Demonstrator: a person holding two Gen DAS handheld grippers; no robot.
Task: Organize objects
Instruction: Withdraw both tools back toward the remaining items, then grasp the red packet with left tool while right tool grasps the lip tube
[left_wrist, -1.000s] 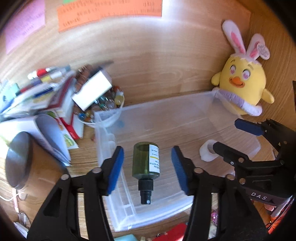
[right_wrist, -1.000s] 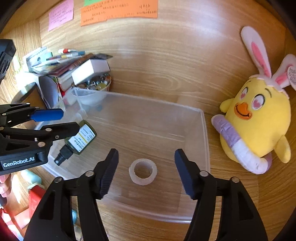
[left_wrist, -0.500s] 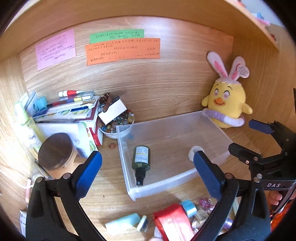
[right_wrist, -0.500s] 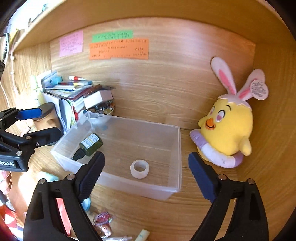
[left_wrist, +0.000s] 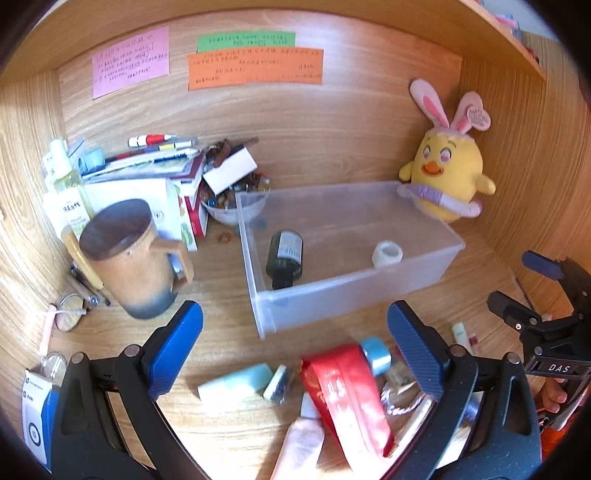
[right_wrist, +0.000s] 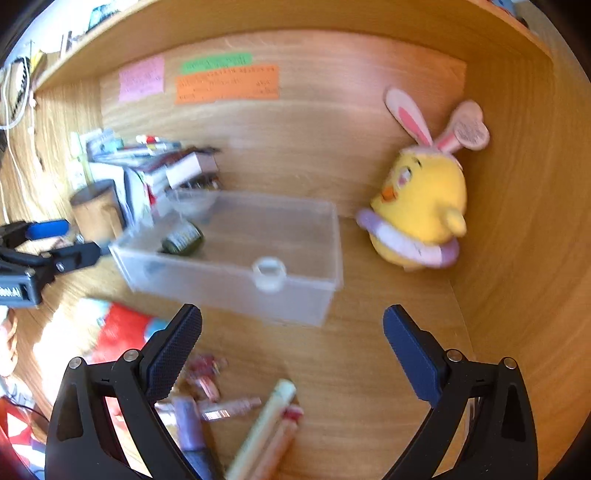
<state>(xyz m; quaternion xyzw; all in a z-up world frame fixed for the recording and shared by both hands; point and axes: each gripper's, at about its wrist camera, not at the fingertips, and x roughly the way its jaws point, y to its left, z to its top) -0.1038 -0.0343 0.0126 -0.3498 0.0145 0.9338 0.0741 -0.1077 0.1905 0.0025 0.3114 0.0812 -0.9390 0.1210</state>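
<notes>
Both grippers pulled back; bottle (left_wrist: 284, 254) lies cap toward camera.

The wooden counter (left_wrist: 221, 295) sat in a wood-walled nook; a clear plastic bin (left_wrist: 351, 291) stood near its middle; a yellow plush chick (left_wrist: 447, 177) sat just beside the bin's far right corner; a lidded brown mug (left_wrist: 129, 258) stood to the bin's left, in front of a pile of books and boxes (left_wrist: 147, 184) and a small bowl of beads (left_wrist: 231, 206); nearer the front lay a red packet (left_wrist: 343, 391), a pale blue tube (left_wrist: 236, 384), a roll of blue tape (left_wrist: 376, 354) and some slim sticks (right_wrist: 266, 424), blurred.
</notes>
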